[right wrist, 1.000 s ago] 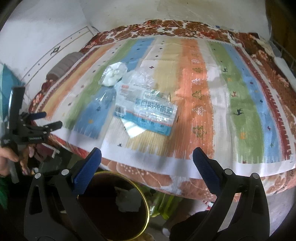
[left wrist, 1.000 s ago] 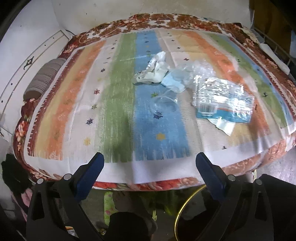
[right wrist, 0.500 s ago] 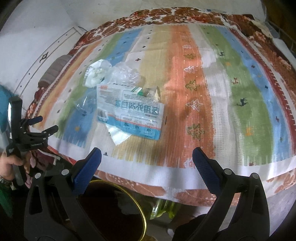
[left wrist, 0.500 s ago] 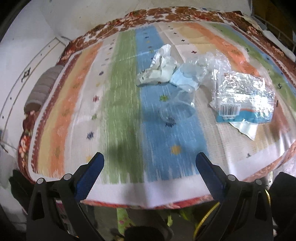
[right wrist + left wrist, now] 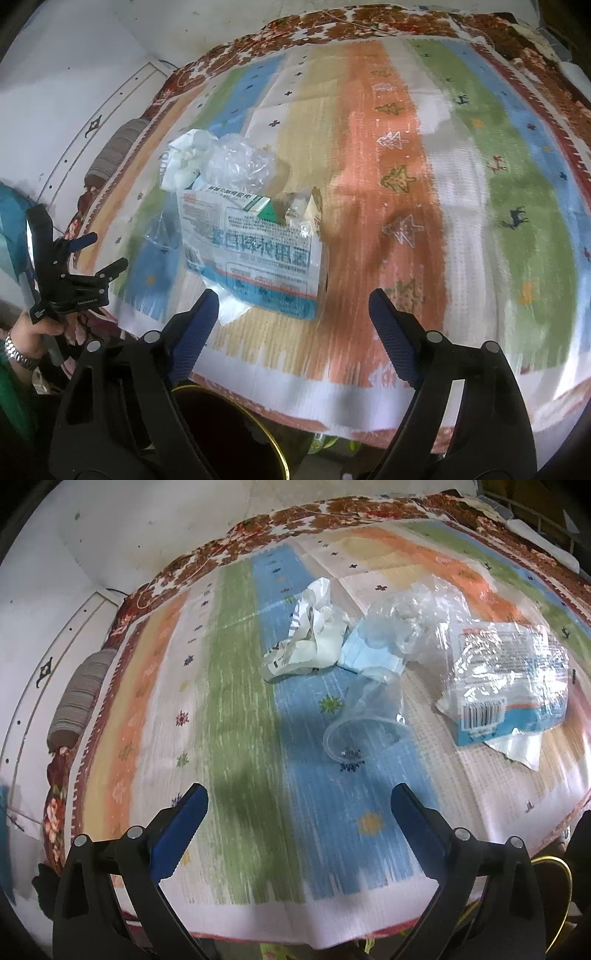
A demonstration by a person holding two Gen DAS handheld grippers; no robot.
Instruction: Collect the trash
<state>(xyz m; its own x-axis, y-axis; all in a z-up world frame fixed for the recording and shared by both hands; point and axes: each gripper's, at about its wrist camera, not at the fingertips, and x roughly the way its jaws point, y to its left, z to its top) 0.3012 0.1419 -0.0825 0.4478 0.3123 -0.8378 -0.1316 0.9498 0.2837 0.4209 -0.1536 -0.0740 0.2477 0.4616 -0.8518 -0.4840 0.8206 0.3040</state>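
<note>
Trash lies in a heap on the striped cloth. A clear plastic cup [image 5: 365,720] lies on its side, with crumpled white paper [image 5: 310,638], a light blue mask [image 5: 365,657] and a crinkled clear bag [image 5: 410,620] behind it. A blue-and-white printed wrapper [image 5: 509,679] lies to the right, also [image 5: 255,254] in the right wrist view. My left gripper [image 5: 299,805] hangs open over the blue stripe, short of the cup. My right gripper [image 5: 291,306] is just in front of the wrapper; its jaws are closing with nothing between them.
The striped cloth [image 5: 461,221] covers a table with a red floral edge [image 5: 369,22]. A dark bin with a gold rim [image 5: 236,435] stands below the near edge. A striped roll [image 5: 81,698] lies at the left. A hand [image 5: 29,332] holds the left gripper.
Both grippers have come down and forward over the table edge toward the trash. The right gripper's jaws have narrowed a little.
</note>
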